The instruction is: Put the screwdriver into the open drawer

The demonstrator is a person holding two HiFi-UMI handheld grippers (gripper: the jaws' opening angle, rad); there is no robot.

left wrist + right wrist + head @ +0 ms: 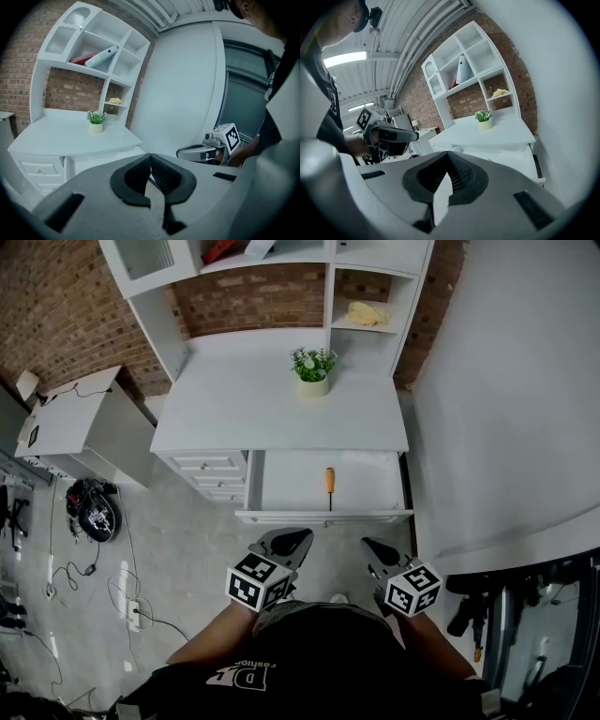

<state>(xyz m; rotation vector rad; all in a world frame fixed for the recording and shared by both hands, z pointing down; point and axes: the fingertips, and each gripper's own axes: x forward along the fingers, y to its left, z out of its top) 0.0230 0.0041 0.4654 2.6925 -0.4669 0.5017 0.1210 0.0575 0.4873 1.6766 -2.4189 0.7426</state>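
A screwdriver (pixel 329 485) with an orange handle lies inside the open white drawer (pixel 281 486) under the desk. Both grippers hang in front of the drawer, close to the person's body and well short of the drawer front. My left gripper (pixel 292 542) is shut with nothing between its pads (pixel 150 172). My right gripper (pixel 373 547) is also shut and empty, its pads (pixel 450 174) pressed together. Each gripper appears in the other's view: the right gripper (pixel 199 152) and the left gripper (pixel 393 136).
A small potted plant (pixel 313 368) stands on the white desk top (pixel 234 409). Shelves above hold a yellow object (pixel 367 312). A white wall panel (pixel 506 399) rises at the right. Cables and a dark device (pixel 94 512) lie on the floor at the left beside a white cabinet (pixel 75 423).
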